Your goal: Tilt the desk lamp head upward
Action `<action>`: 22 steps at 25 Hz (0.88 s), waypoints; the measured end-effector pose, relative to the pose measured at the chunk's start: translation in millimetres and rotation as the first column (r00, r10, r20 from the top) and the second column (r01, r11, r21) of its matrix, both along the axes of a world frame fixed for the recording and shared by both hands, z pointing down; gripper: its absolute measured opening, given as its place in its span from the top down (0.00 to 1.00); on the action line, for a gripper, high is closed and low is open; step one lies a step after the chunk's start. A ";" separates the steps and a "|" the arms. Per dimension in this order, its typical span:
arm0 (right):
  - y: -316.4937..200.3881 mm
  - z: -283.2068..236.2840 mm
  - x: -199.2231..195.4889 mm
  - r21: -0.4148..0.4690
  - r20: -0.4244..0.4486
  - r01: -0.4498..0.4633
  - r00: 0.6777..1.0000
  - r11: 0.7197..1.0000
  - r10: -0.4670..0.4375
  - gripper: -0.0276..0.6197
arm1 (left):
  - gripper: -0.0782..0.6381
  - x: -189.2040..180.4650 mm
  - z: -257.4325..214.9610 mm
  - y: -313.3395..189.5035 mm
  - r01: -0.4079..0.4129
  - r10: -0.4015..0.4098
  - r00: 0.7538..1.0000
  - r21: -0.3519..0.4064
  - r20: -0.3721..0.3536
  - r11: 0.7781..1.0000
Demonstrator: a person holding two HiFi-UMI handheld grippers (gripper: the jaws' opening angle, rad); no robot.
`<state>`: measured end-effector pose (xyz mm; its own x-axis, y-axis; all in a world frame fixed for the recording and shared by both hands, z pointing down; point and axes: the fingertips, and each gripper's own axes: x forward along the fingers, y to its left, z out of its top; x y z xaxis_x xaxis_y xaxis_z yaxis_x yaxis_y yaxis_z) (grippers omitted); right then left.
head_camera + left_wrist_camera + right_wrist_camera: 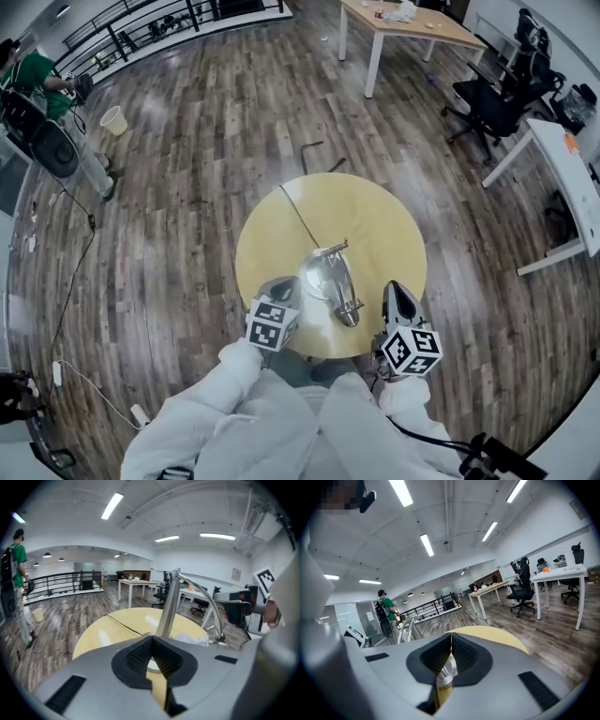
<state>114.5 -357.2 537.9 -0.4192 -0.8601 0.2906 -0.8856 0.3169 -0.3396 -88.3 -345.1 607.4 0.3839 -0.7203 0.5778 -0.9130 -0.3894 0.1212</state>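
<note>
Lamp base (153, 666) mostly hidden behind the left gripper's (152, 641) fingers (136, 660) — near side of the desk (108, 630) too, clutter (401, 11) on the far desk (450, 26) too small to tell

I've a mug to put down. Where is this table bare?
Bare: the far right of the table, between cable and rim, and the left side beyond the cable. Crowded: the near edge, desk lamp between left tongs and right tongs.

The desk lamp (336, 281) stands on the round table (380, 211), between the left gripper (281, 286) and the right gripper (399, 291)
</note>
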 end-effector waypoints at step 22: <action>58.4 106.6 -84.2 -0.048 -0.192 0.354 0.914 0.934 -0.357 0.44 | 0.51 53.2 104.7 -38.3 -0.673 0.678 0.714 -0.096 0.175 0.734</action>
<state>30.3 -298.7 644.5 -0.6311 -0.6608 0.4063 -0.7640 0.6201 -0.1783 -35.0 -383.4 712.2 0.6468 -0.2966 0.7026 -0.4135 -0.9105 -0.0037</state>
